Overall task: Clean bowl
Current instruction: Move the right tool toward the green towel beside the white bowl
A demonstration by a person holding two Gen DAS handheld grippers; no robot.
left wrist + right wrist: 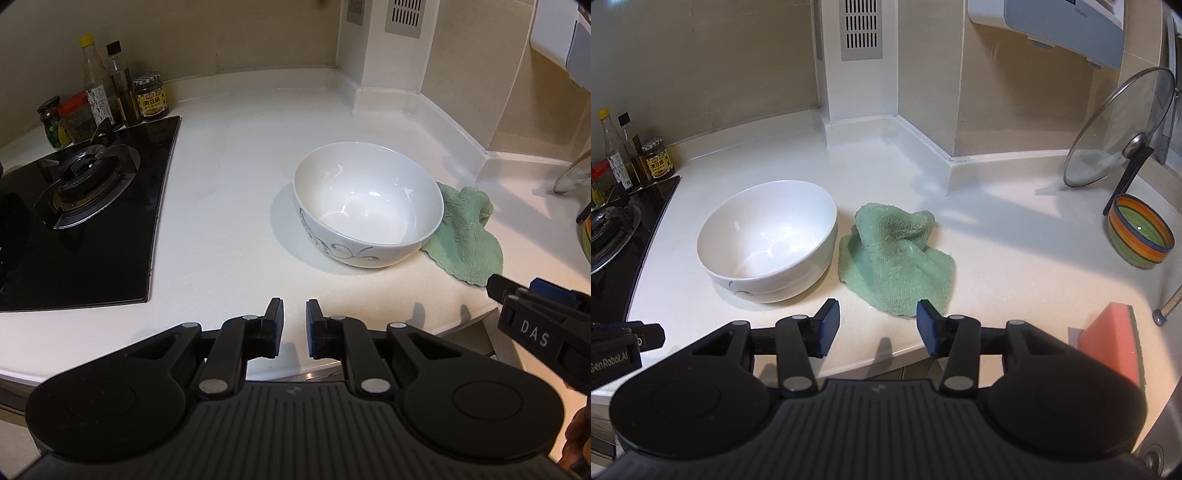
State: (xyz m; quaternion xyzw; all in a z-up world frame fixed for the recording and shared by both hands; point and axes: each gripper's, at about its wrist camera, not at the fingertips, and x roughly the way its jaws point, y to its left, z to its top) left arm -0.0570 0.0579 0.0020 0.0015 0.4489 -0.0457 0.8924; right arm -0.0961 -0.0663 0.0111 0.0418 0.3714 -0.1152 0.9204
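On the white bench (997, 258), the white bowl (768, 240) stood upright, its inside looking bare, between the black gas hob (85, 221) and a crumpled green cloth (897, 258) that touched its side. The left gripper (294, 317) hovered near the bench's front edge, jaws slightly parted and holding nothing. The right gripper (878, 323) hung spread wide just before the cloth, also holding nothing. A striped bowl (1139, 230), glass lid (1115, 129) and pink sponge (1112, 343) sat off right.
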